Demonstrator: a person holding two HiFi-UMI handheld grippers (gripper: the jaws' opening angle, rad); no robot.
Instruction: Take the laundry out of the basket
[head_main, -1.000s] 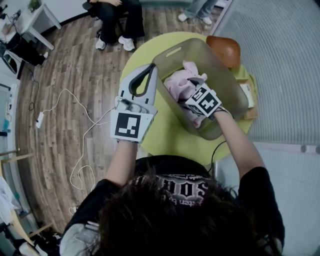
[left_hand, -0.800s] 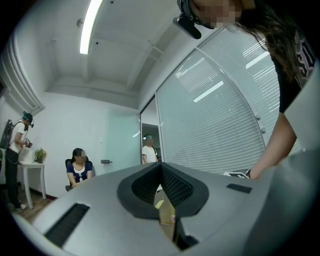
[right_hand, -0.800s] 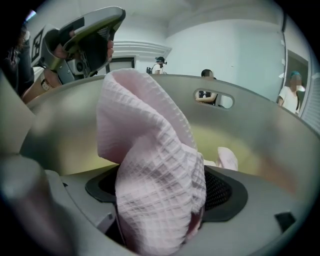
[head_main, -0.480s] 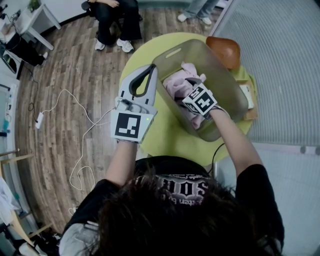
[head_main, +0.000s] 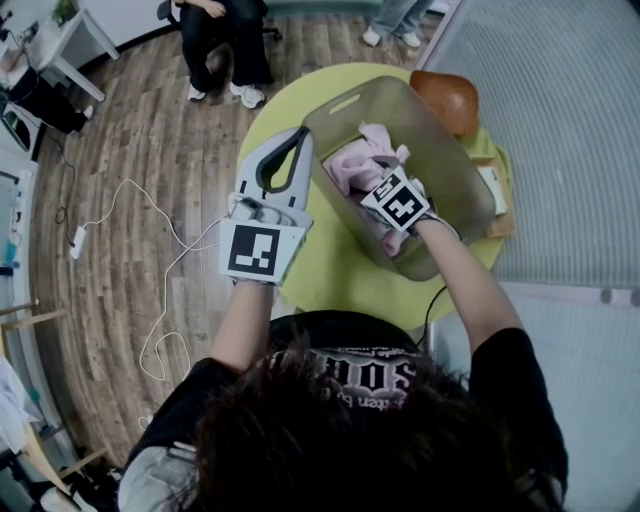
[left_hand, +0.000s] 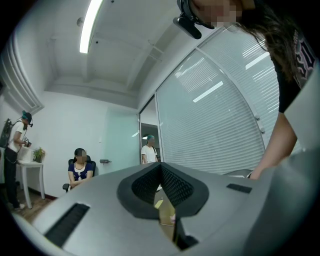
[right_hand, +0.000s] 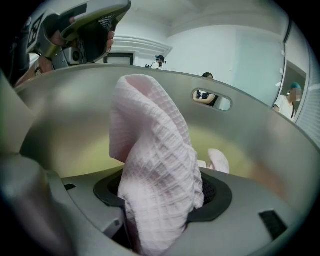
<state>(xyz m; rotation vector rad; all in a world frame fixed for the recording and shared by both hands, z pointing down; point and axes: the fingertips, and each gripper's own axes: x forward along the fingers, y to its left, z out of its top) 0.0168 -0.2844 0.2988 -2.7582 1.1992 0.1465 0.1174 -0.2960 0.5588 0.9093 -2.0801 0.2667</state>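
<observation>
A translucent olive laundry basket (head_main: 345, 103) stands on a round yellow-green table (head_main: 330, 270), with pink laundry (head_main: 352, 168) heaped inside. My right gripper (head_main: 381, 180) reaches down into the basket. Its jaws have just been closing, and in the right gripper view a bunched pink waffle cloth (right_hand: 155, 150) fills the gap of the right gripper (right_hand: 162, 192) and stands up against the basket wall (right_hand: 250, 135). My left gripper (head_main: 302, 134) hovers outside the basket's left side, shut with nothing in it. The left gripper view shows the left gripper (left_hand: 161, 166) with its tips touching.
An orange-brown seat (head_main: 450, 98) and a small wooden box (head_main: 497, 190) sit past the basket's right side. A seated person (head_main: 215, 40) is beyond the table, and a white cable (head_main: 150, 250) trails over the wooden floor at left. A blind-covered glass wall (head_main: 560, 130) runs along the right.
The right gripper has shifted slightly up and left inside the basket, and pink cloth now bunches higher beside it. The left gripper has stayed put.
</observation>
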